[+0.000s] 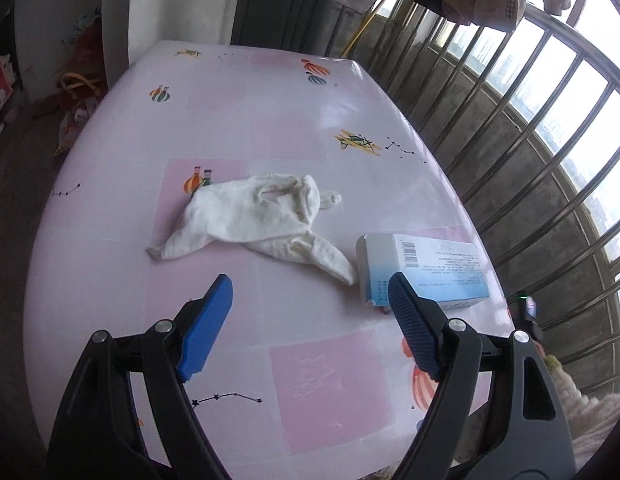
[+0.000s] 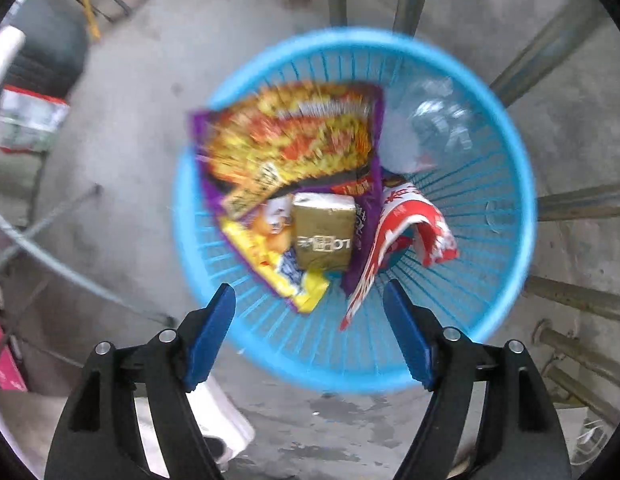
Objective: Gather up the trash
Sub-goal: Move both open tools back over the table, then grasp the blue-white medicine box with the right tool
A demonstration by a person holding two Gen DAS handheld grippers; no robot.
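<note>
Up on the pink glossy tablecloth with cartoon balloon and plane prints (image 1: 302, 120), the left gripper (image 1: 310, 300) hangs above the near part of the table with its blue-padded jaws spread wide and nothing between them; beyond its tips lies a crumpled white cloth glove (image 1: 254, 220), flat on the cloth, and just to the right of the glove lies a white and light-blue cardboard box with a barcode (image 1: 422, 268), lying on its side near the table's right edge; the glove's nearest finger reaches close to the box, though whether they touch cannot be told; the right blue pad overlaps the box's near corner in the left wrist view, but stands above it rather than pressing on it; a metal railing with grey bars (image 1: 530, 152) runs along the right side of the table.

Meanwhile the right gripper (image 2: 310, 308) points steeply down over a round light-blue plastic slatted basket (image 2: 490, 208) standing on a grey concrete floor (image 2: 122, 160); its jaws stand apart and empty; inside the basket lie a purple and yellow snack bag (image 2: 286, 136), blurred, a small gold-coloured carton (image 2: 322, 236) beneath it, a yellow wrapper (image 2: 278, 268) to the left of the carton, a red and white wrapper (image 2: 410, 232) to its right, and a crumpled clear plastic piece (image 2: 434, 120) against the far right wall.
</note>
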